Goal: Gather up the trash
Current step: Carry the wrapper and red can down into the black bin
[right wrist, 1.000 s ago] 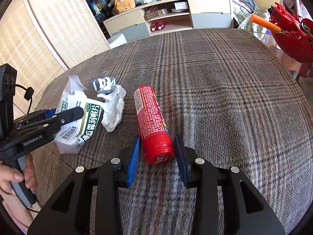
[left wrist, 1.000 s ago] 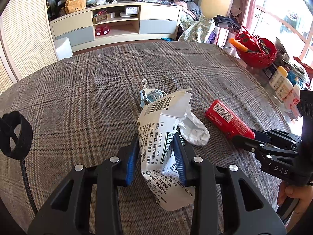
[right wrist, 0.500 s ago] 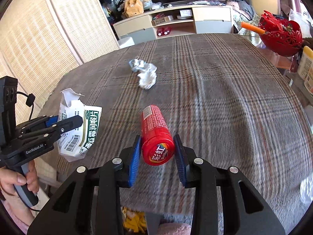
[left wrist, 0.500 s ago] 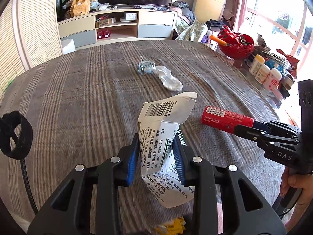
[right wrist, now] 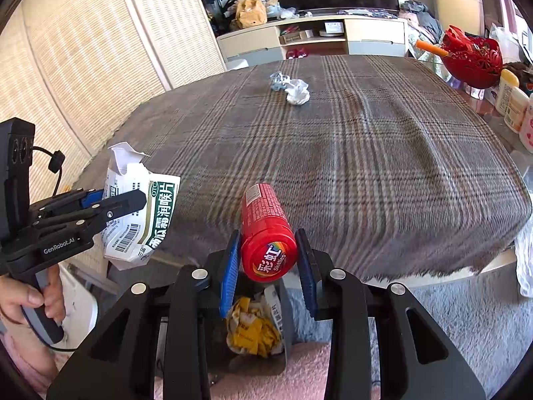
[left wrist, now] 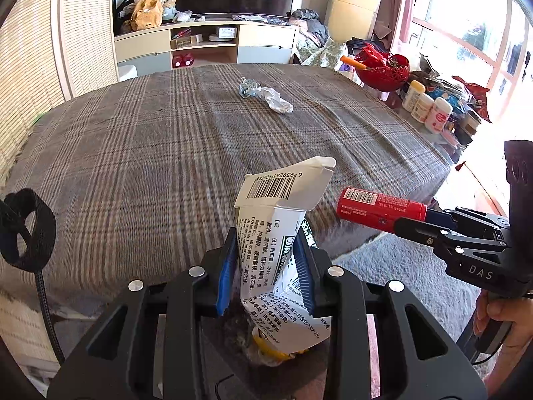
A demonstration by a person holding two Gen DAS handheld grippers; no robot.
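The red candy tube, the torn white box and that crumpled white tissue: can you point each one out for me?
red candy tube (right wrist: pixel 268 236): right wrist view, on its side near the cap.
torn white box (left wrist: pixel 278 253): left wrist view, on its printed face.
crumpled white tissue (right wrist: pixel 297 91): right wrist view, on its middle.

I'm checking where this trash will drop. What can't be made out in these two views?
- Trash bin: both views, rim and depth mostly hidden behind the fingers; only yellow scraps show.
- Crumpled box: left view, lower end crosses in front of the bin.
- Skittles tube: right view, far end foreshortened.
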